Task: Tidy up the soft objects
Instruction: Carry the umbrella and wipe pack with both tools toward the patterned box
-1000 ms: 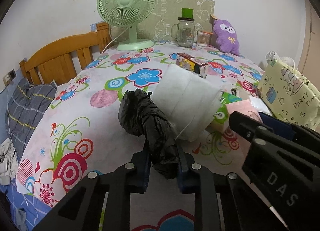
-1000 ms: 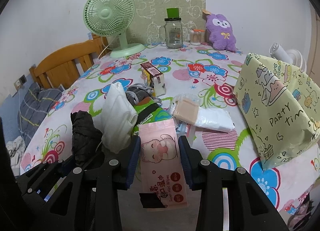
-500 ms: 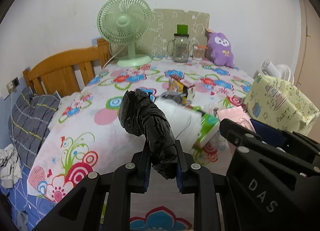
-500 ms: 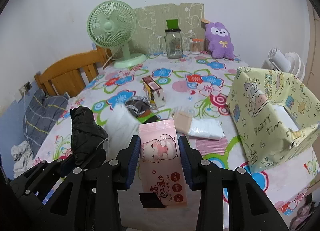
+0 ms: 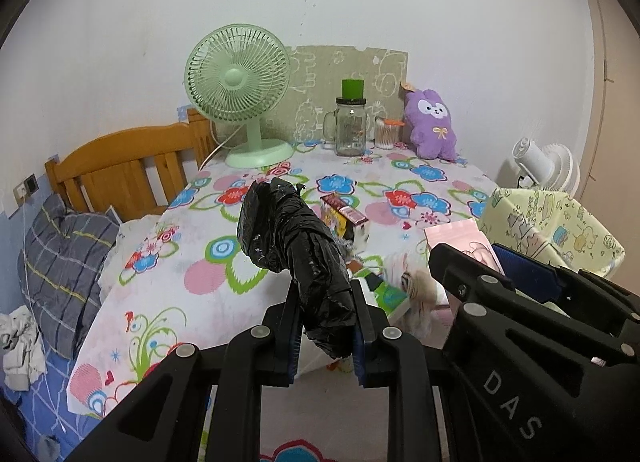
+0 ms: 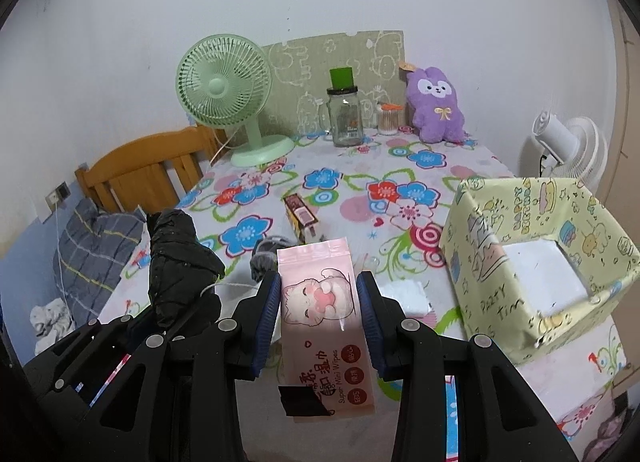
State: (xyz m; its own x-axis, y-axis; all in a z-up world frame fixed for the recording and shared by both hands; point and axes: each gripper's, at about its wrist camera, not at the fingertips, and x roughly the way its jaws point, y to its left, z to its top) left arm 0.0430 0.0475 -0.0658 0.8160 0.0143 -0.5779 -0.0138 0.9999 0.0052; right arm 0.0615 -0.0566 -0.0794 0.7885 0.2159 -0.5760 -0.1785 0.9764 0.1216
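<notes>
While both hands carry something clear of the flowered tabletop [image 6: 472, 165], the likely aim is to drop each soft thing into the open yellow party box [image 6: 576, 221] at the right. Furthest left, the left gripper [image 5: 325, 336] has its fingers clenched on a crumpled black plastic bag [image 5: 296, 246], pinched near its lower end so the bulk stands free above the fingers; its long axis runs up and away, leaning left. Next, the right gripper [image 6: 318, 326] has its fingers grasping a pink wet-wipes pack [image 6: 320, 302] across its width, flat face up, long axis running straight ahead along the fingers, sealed top pointing toward the far wall. Gripping it by its edges probably keeps the limp pack from folding.
</notes>
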